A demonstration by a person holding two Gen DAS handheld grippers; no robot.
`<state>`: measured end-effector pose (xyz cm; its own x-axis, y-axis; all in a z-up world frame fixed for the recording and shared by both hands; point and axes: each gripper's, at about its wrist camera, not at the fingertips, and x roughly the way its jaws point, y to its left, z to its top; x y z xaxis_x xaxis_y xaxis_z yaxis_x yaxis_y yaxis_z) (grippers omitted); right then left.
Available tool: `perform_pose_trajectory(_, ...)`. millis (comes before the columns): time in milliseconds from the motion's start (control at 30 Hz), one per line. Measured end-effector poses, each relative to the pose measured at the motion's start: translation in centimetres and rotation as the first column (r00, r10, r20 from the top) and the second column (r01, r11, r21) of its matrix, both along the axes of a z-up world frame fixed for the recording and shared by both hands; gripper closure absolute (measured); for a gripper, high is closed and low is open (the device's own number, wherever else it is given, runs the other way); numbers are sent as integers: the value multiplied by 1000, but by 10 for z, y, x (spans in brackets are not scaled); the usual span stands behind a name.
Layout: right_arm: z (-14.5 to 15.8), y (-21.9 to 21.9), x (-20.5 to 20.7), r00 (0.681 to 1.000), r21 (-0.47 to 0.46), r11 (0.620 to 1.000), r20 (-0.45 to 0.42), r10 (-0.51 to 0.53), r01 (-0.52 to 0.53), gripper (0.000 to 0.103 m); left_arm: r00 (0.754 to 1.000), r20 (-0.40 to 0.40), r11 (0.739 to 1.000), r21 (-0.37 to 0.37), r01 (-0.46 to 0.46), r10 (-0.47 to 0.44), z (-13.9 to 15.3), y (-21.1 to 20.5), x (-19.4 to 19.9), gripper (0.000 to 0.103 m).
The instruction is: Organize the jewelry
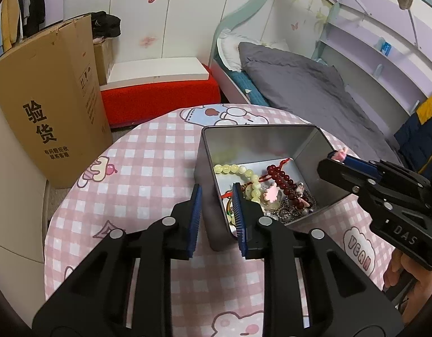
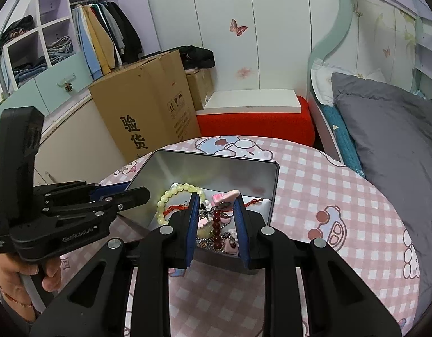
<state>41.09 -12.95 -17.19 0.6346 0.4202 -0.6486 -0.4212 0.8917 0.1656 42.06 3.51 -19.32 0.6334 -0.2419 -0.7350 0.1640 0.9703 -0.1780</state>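
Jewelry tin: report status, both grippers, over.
Left gripper clamped on tin wall. Right gripper holding pink charm over tin. Bead bracelets heaped inside. Nothing blocking.

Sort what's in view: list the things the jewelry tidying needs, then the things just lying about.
For the job:
metal tin
pale green bead bracelet
dark red bead string
pink charm
left claw
right claw

Lying about:
cardboard box
red cushion
grey bedding
hanging clothes
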Motion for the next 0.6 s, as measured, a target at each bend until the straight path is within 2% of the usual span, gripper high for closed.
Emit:
perform_pose_trajectory(300,-2,0,4,1000,7,1000,1,-15,15,80,1000,2,1000,5,0,0,0,0,0,81)
perform_pose_trajectory(367,-1,-1,2,1000,8,1000,6,-18,18,77,1000,5,1000,12,-2,2,0,0,0,81)
perform_pose_trajectory(433,2,-2,0,1000,11,1000,15,-23,23,68,1000,6,1000,18,-4,3,0,0,0,81)
perform_pose_trajectory(600,10,-7,-6,999,18,999,34,-33,32,62,1000,10,999,37,-12,12,2,-4,-1,81)
